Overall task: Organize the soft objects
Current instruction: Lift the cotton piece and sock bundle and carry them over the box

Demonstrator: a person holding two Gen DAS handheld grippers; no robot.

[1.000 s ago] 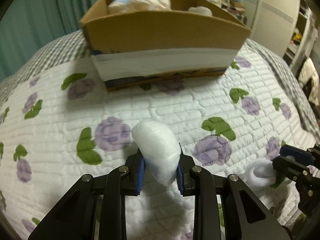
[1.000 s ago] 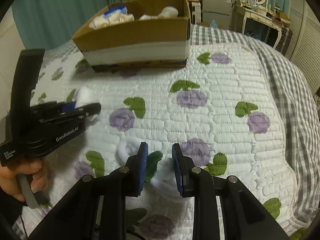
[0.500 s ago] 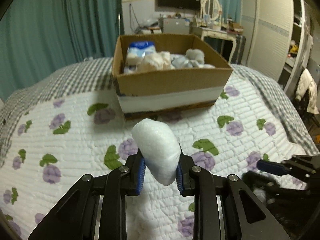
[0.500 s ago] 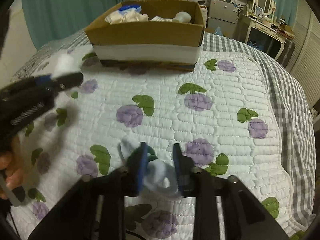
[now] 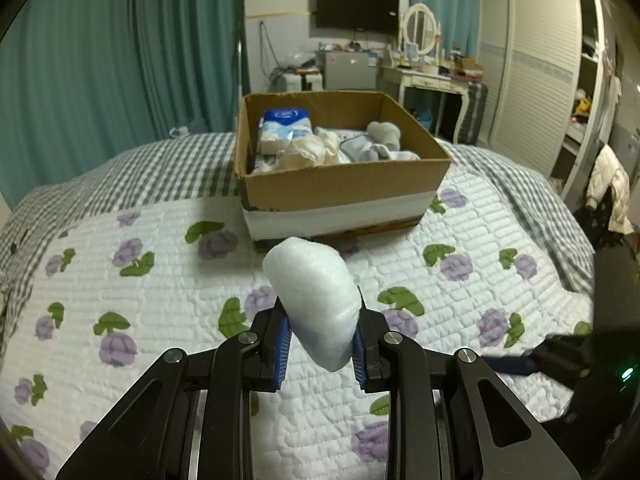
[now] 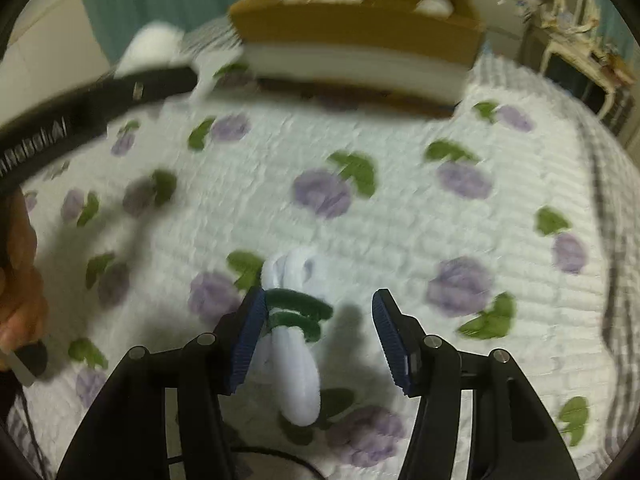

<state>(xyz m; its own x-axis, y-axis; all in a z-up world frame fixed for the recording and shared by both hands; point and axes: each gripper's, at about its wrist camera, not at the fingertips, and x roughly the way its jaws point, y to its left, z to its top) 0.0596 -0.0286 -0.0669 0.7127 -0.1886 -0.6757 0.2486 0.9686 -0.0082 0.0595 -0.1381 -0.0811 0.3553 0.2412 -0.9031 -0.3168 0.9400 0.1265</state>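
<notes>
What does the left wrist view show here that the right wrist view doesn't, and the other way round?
Only the left wrist view shows the box's contents clearly: a blue-topped packet and a grey plush toy, plus the television and wardrobe behind. Only the right wrist view, which is blurred, shows the white sock with green stripes lying on the quilt inside the open right gripper. Both show the cardboard box, the flowered quilt, and the white foam piece clamped in the left gripper.
</notes>
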